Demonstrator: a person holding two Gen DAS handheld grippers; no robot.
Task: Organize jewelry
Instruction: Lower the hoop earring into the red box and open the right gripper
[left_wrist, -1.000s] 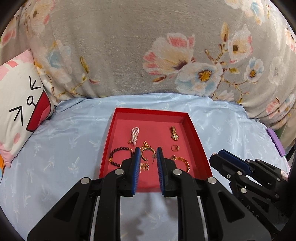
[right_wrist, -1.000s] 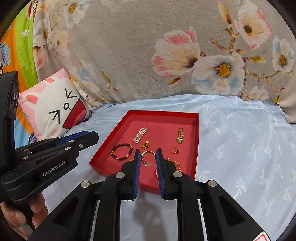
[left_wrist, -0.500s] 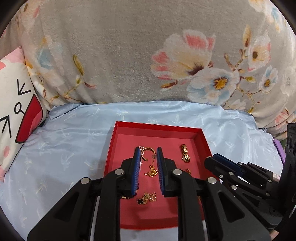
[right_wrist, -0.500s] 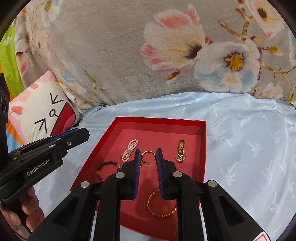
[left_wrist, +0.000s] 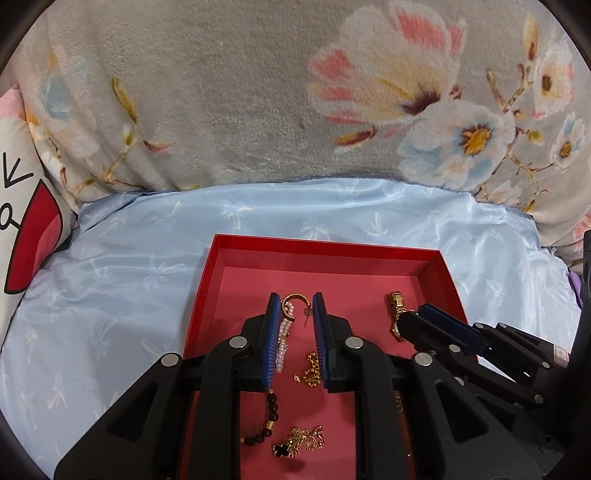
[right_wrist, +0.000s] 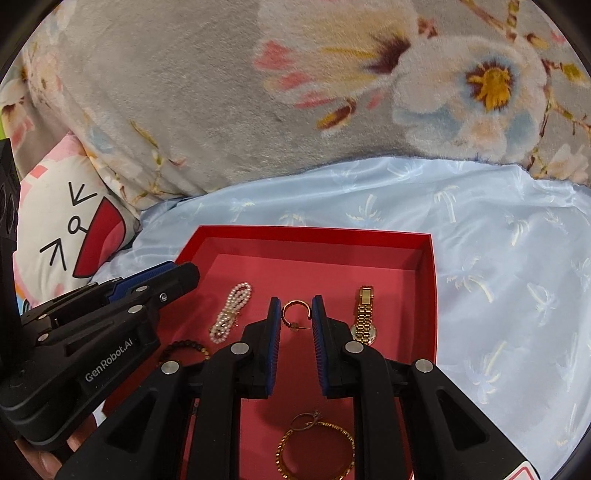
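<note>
A red tray (left_wrist: 325, 246) (right_wrist: 306, 236) lies on the blue sheet and holds jewelry. My left gripper (left_wrist: 294, 308) is open low over the tray, with a gold hoop earring (left_wrist: 295, 300) and a pearl bracelet (left_wrist: 283, 341) showing between its fingers. A dark bead bracelet (left_wrist: 271, 408), a gold chain (left_wrist: 310, 373) and a clover necklace (left_wrist: 297, 445) lie below. My right gripper (right_wrist: 294, 310) is open over the tray, the hoop earring (right_wrist: 293, 312) between its fingertips. A gold watch (right_wrist: 364, 314), the pearl bracelet (right_wrist: 232, 310) and a gold bangle (right_wrist: 316, 450) lie around it.
A grey floral blanket (left_wrist: 258, 92) rises behind the tray. A white cartoon pillow (right_wrist: 70, 229) sits at the left. The light blue sheet (right_wrist: 498, 258) stretches right of the tray. Each gripper shows in the other's view, the right one (left_wrist: 461, 339) and the left one (right_wrist: 110, 314).
Both grippers have moved forward and lower over the tray, so the jewelry now looks larger. The hoop earring now sits between the fingers of each. Both jaws stay open.
</note>
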